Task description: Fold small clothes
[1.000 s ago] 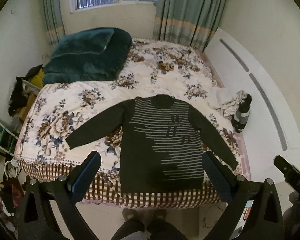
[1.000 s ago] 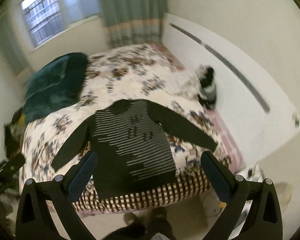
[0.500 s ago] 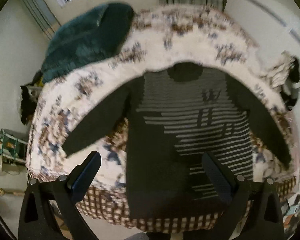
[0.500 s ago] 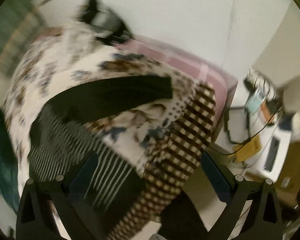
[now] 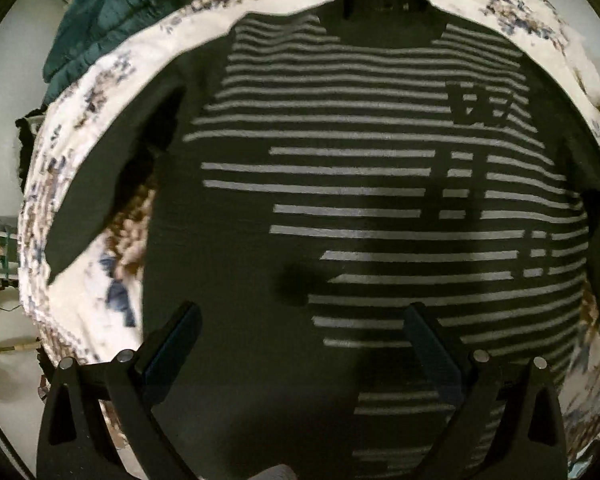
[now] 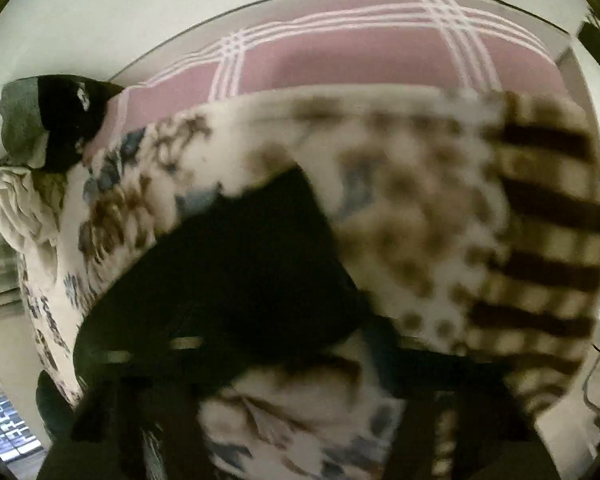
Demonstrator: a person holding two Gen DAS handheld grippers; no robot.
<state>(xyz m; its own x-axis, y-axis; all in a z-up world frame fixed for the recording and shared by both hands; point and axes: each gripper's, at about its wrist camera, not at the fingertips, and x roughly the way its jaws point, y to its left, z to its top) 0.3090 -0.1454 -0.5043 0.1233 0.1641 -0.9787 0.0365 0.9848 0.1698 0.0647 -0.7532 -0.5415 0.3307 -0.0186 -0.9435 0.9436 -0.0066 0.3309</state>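
two grippers low over a sweater (image 5: pixel 340 208) spread flat on the bed (image 5: pixel 80 304).
left gripper (image 5: pixel 300 320) gapes over the lower body, near the hem edge. right gripper (image 6: pixel 284 344) blurs beside the sleeve (image 6: pixel 236 264) end; can't tell its grip. wall (image 6: pixel 180 12) runs just past the bed's edge.

Dim indoor light, fisheye-warped edges; the right wrist view is heavily motion-blurred.
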